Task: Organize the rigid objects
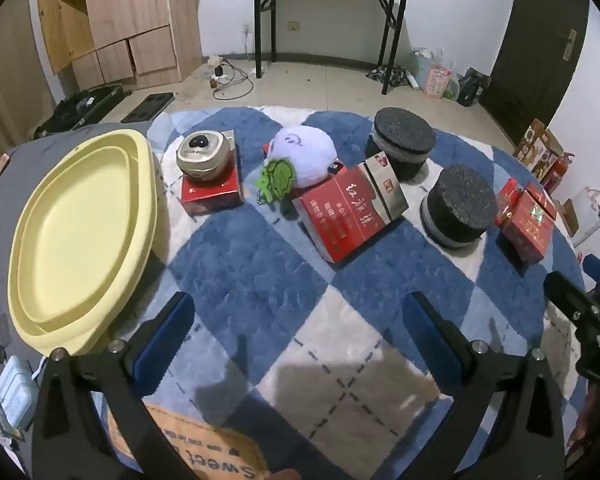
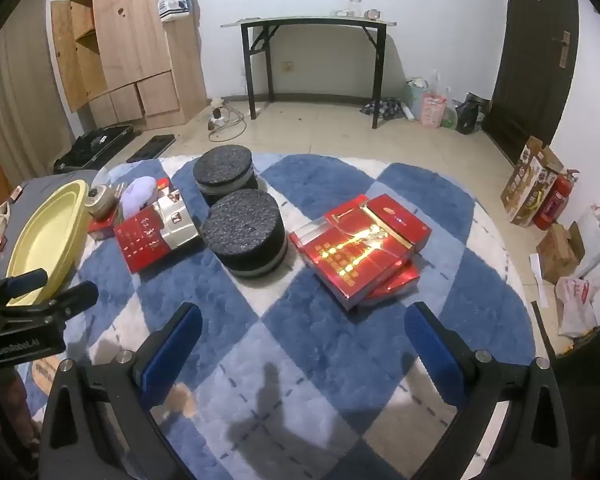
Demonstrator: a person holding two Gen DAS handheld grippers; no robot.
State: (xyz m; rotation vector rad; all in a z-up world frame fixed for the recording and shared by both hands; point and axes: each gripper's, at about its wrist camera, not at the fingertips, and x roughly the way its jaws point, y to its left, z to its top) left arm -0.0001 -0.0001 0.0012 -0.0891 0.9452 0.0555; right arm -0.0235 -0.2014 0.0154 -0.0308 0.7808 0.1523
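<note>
From the left wrist camera, the left gripper [image 1: 298, 334] hovers above the blue-and-white checked rug [image 1: 260, 264], its fingers [image 1: 166, 332] spread wide with only rug between them. Straight ahead of the fingers lies a large red box with white lettering [image 1: 350, 216], tilted against a white plush toy [image 1: 306, 156] beyond it. Ahead and to the left, a round beige tin [image 1: 204, 156] sits on a small red box [image 1: 212, 192]; further left, beside the fingers, lies a pale yellow tray [image 1: 80, 236]. To the right stand two dark foam discs [image 1: 458, 206], well apart from the fingers, and a red carton [image 1: 528, 220] past them. The right gripper's tip shows at the right edge.

From the right wrist camera, the right gripper [image 2: 302, 340] is likewise wide open and empty over the rug. Ahead and slightly right lies a stack of glossy red boxes [image 2: 360, 244], seen here flat and clearly stacked, which the other view shows only edge-on. Ahead left stand the two foam discs, the nearer one between the fingers and the tin. The left gripper juts in at the left edge, in front of the tray. A black folding table [image 2: 312, 24] stands against the far wall.
</note>
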